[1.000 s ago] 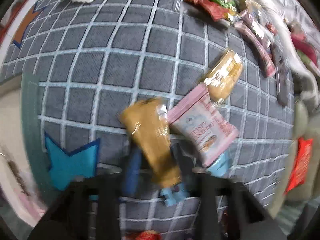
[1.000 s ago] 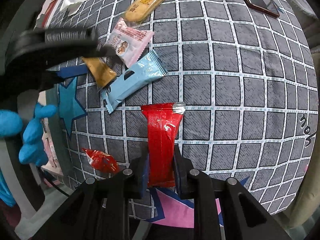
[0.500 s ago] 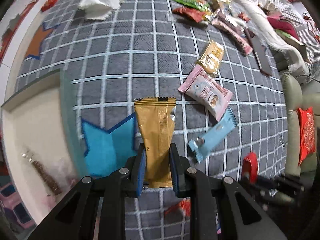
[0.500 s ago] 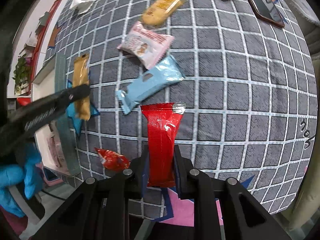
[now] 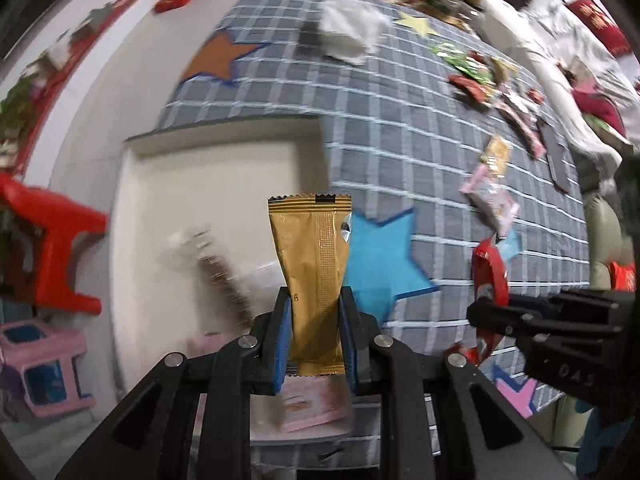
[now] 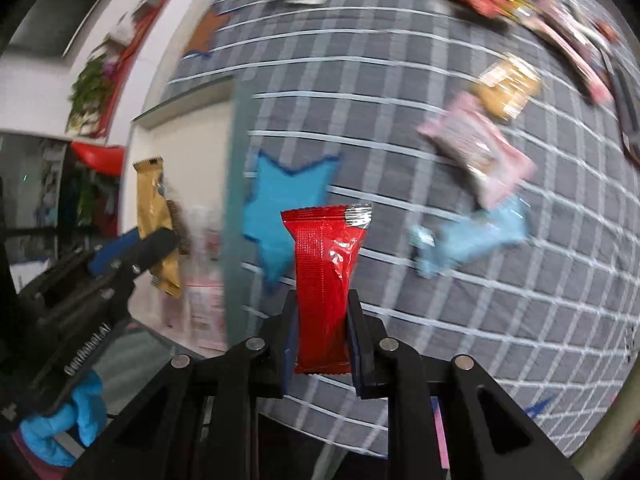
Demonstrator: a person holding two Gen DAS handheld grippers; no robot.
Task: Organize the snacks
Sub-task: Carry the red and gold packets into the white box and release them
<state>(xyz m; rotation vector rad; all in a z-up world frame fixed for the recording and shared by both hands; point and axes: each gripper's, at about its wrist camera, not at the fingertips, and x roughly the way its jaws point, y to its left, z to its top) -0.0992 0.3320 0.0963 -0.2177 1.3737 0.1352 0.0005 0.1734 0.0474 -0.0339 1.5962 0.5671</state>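
Left wrist view: our left gripper (image 5: pixel 313 334) is clamped on a gold snack packet (image 5: pixel 311 264), held upright by its lower end over the cream box (image 5: pixel 208 168) that sits beside the grey checked mat (image 5: pixel 420 128). Inside the box we see a blurred dark bar (image 5: pixel 224 276) and a pink packet (image 5: pixel 312 404). At the right edge, our right gripper (image 5: pixel 486 312) carries a red snack packet (image 5: pixel 489 276).

Right wrist view: the right gripper is closed on the red snack packet, upright, over the mat near the blue star (image 6: pixel 280 208). Loose on the mat: a light blue packet (image 6: pixel 472 240), a pink crackers packet (image 6: pixel 476 152), a tan biscuit packet (image 6: pixel 508 88). The box's rim lies just left.

Step in hand, we judge: carrying two snacks to the box, the gold one already above it. Next move calls for lowering the gold packet and letting go, then bringing the red one leftward across the rim.
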